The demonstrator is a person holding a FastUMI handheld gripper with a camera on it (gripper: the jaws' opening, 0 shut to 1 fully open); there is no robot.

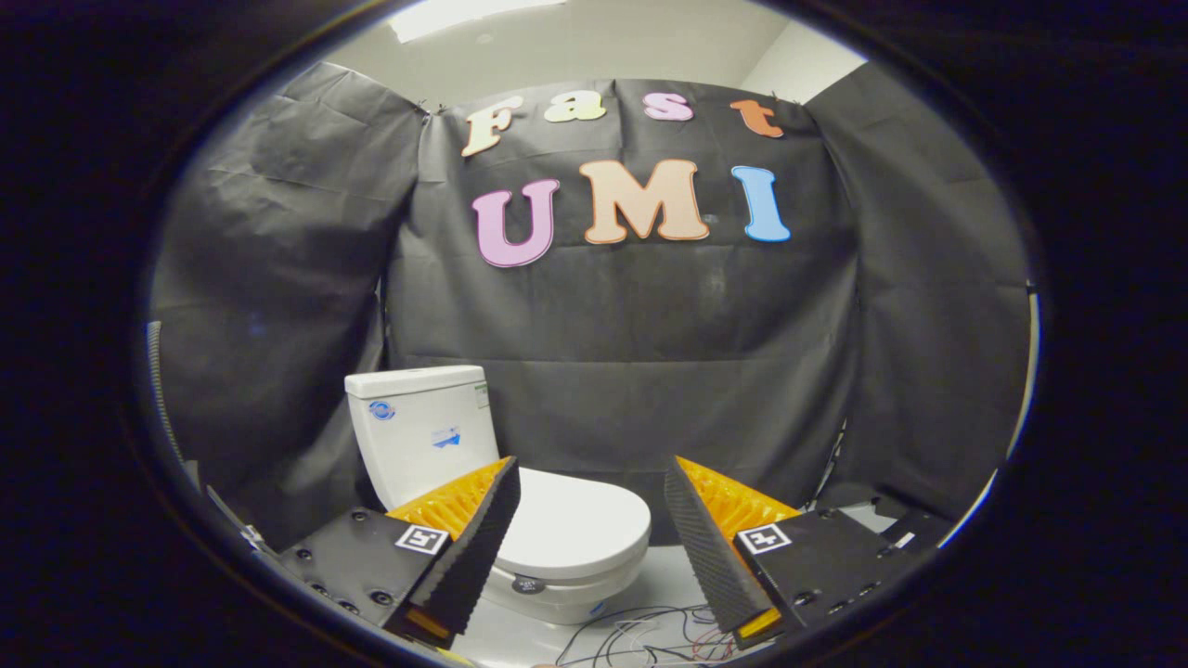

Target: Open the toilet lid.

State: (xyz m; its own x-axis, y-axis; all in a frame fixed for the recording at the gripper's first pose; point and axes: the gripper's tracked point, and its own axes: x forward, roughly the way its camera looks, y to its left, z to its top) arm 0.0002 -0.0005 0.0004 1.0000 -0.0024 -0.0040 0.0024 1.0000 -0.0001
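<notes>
Gripper [591, 520] was held back from the toilet [501, 501], jaws spread wide with nothing between them, probably to line up on the lid [580, 524], which lay flat and closed just beyond the fingers, cistern [422, 431] behind.

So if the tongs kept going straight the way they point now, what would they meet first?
Probably the closed toilet lid, which lies ahead between the open tongs, left of centre. Depth is hard to judge; if they pass above it, the black cloth wall comes next.
</notes>
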